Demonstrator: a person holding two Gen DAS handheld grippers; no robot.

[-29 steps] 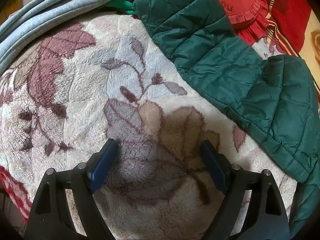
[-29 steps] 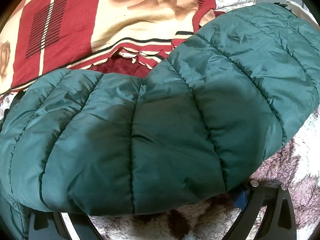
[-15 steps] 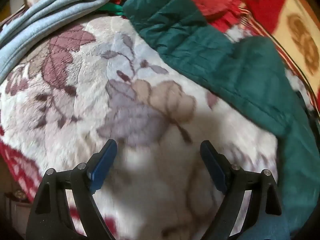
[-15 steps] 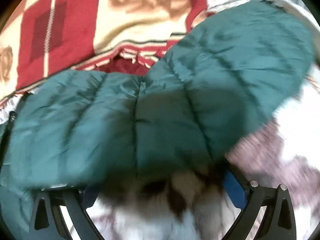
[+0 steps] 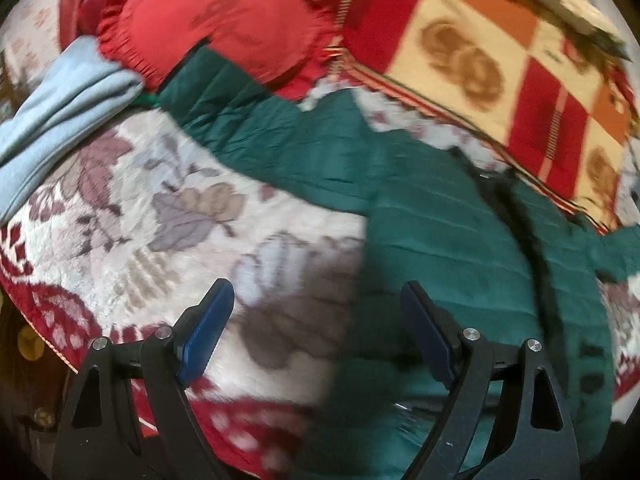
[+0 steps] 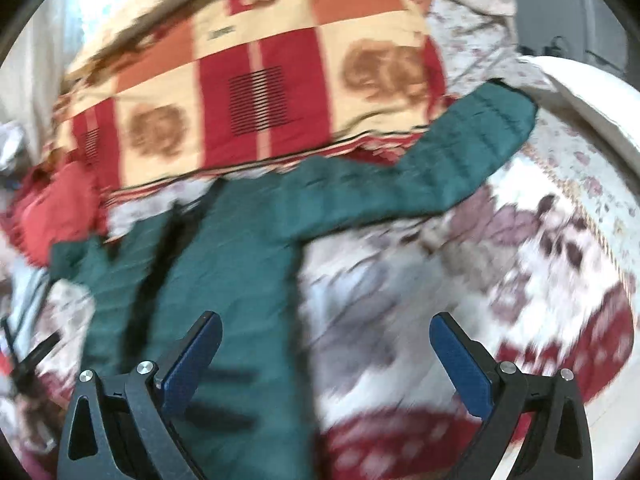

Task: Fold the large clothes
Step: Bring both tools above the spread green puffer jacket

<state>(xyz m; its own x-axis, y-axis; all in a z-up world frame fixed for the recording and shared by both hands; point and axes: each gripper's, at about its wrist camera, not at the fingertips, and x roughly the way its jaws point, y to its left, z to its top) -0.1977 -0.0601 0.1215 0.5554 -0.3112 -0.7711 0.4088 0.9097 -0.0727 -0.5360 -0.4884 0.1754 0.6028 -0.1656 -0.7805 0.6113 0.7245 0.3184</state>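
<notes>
green jacket (image 5: 460, 240) | spread on blanket (image 5: 160, 220) | beyond both tongs (image 5: 316, 320) (image 6: 324, 354) | both apart, empty

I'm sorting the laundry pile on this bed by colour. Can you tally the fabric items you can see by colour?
Green: 1, the quilted jacket
Light blue: 1, the folded garment
Red: 1, the frilled cushion
Red and cream check: 1, the blanket
White with floral print: 1, the fleece blanket
Total: 5
</notes>
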